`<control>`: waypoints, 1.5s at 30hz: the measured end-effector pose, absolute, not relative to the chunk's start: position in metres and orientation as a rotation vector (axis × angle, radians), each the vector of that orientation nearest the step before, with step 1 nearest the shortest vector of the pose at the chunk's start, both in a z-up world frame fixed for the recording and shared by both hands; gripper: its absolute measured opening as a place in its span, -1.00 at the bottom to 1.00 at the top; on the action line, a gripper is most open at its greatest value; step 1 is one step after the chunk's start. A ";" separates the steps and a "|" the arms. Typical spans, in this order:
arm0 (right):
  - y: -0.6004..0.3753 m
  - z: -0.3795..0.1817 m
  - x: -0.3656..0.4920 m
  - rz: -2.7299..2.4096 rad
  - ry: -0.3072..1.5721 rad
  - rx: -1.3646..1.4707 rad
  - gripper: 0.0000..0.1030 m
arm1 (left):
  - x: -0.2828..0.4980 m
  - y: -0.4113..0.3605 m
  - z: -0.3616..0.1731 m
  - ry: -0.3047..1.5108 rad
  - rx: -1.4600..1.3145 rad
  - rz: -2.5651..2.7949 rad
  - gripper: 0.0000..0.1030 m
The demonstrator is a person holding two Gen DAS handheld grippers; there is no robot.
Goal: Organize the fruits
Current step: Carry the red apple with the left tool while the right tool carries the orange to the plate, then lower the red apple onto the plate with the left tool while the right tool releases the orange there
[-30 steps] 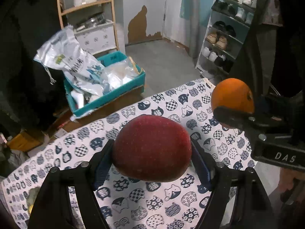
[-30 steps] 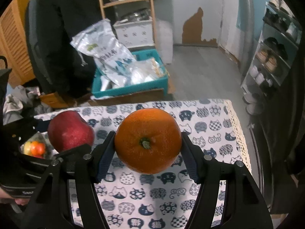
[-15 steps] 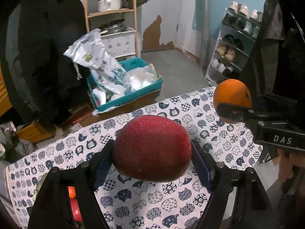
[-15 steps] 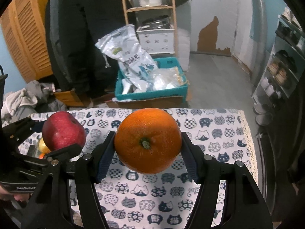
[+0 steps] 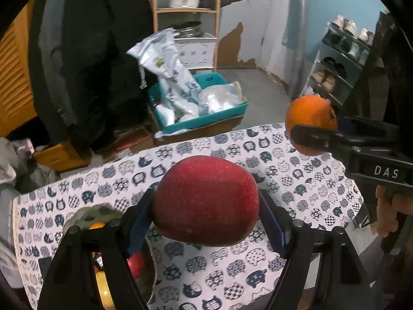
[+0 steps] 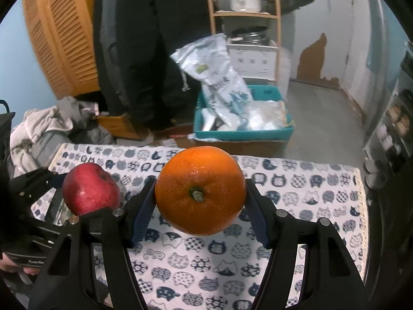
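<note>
**Two fruits held above the cat-print bench**

We held a red apple [image 5: 205, 201] clamped between the fingers of the left gripper [image 5: 206, 208], and an orange [image 6: 200, 190] clamped between the fingers of the right gripper [image 6: 200, 201], its stem end facing the camera. Both fruits were lifted clear of the bench [image 6: 296, 180], which we saw covered by a white cloth printed with dark blue cat faces. At the left end of the bench, partly hidden behind the left gripper, stood a bowl [image 5: 77, 217] holding more fruit, some orange and some red.

Beyond the far edge of the bench we noted a grey floor [image 6: 317, 108] carrying a teal bin [image 6: 258, 131] set on cardboard and filled with plastic bags, a large printed sack [image 6: 219, 75] leaning out of it. Behind stood a wooden shelf [image 6: 245, 14] bearing a metal pot [image 6: 244, 1], a dark coat [image 6: 144, 38], louvred wooden doors [image 6: 62, 38], and, to the right, a shoe rack [image 5: 340, 59] against blue walls with peeling paint.
</note>
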State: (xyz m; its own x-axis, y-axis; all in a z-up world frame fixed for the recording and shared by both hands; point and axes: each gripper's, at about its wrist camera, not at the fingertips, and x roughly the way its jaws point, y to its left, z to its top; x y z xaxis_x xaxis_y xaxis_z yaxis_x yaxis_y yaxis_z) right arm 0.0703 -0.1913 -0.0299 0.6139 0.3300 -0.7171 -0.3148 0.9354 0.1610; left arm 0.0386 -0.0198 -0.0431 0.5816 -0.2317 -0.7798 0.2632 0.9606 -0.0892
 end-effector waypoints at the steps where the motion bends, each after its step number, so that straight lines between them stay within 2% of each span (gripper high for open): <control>1: -0.186 -0.030 0.071 0.381 0.833 0.017 0.28 | 0.037 -0.014 -0.044 0.906 0.033 -0.280 0.53; 15: -0.111 -0.046 0.080 0.515 0.866 -0.002 0.28 | 0.021 0.071 -0.064 0.947 -0.048 -0.151 0.53; 26: -0.044 -0.070 0.088 0.597 0.919 -0.032 0.28 | 0.006 0.148 -0.102 1.008 -0.149 -0.022 0.53; 45: 0.021 -0.104 0.089 0.669 0.994 -0.093 0.28 | 0.009 0.184 -0.167 1.127 -0.220 0.030 0.53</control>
